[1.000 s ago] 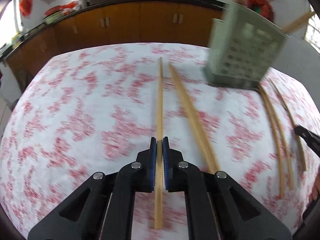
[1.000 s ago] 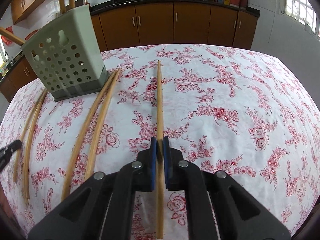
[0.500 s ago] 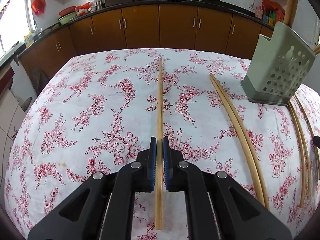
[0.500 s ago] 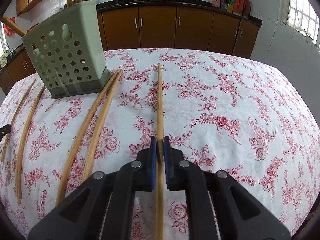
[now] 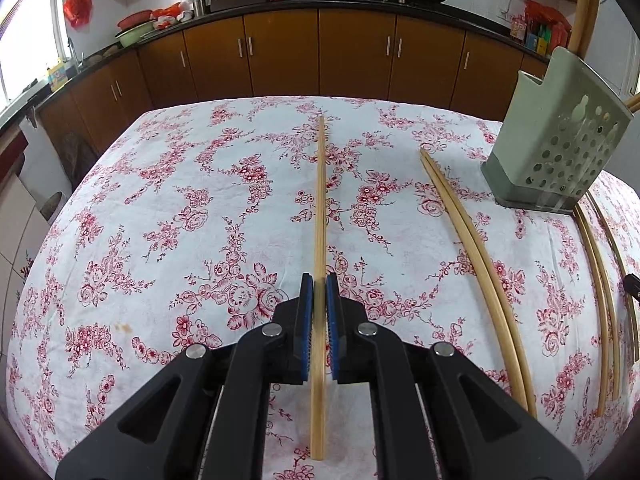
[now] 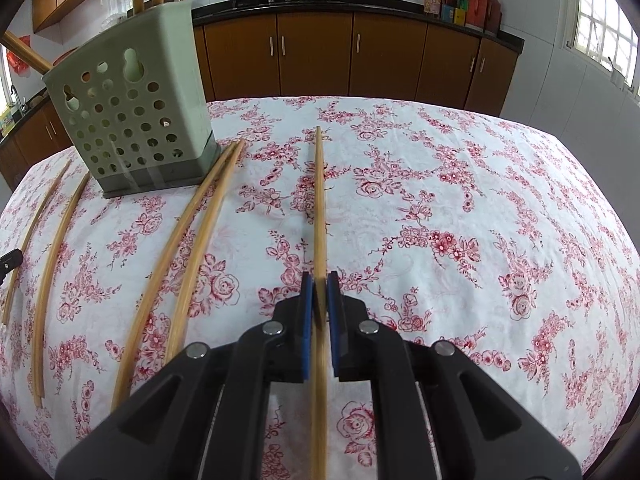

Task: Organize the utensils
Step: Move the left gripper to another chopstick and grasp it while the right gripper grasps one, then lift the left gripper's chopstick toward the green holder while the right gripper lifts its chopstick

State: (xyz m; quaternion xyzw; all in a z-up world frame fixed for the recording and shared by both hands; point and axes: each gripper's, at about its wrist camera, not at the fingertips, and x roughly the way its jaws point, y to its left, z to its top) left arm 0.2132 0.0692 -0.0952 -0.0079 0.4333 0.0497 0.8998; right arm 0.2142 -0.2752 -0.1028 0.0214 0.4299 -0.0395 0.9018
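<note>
Between the left gripper's (image 5: 320, 294) blue pads, pinched tight, runs a long pale bamboo chopstick (image 5: 320, 208), pointing straight ahead over the red-flowered white tablecloth (image 5: 180, 220). Right of the jaws lies a loose pair of bamboo chopsticks (image 5: 476, 252); beyond them stands the grey-green perforated plastic utensil holder (image 5: 556, 148). Looks like carry-to-holder time.

Over to the right wrist: the right gripper (image 6: 320, 292) clamps its own bamboo chopstick (image 6: 319, 200). The holder (image 6: 132, 120) sits ahead-left, sticks already poking out. Next call: lift, tip upright, drop in. Watch the loose pair (image 6: 192, 240) lying just left of the jaws, and the two grippers crowding one opening.
</note>
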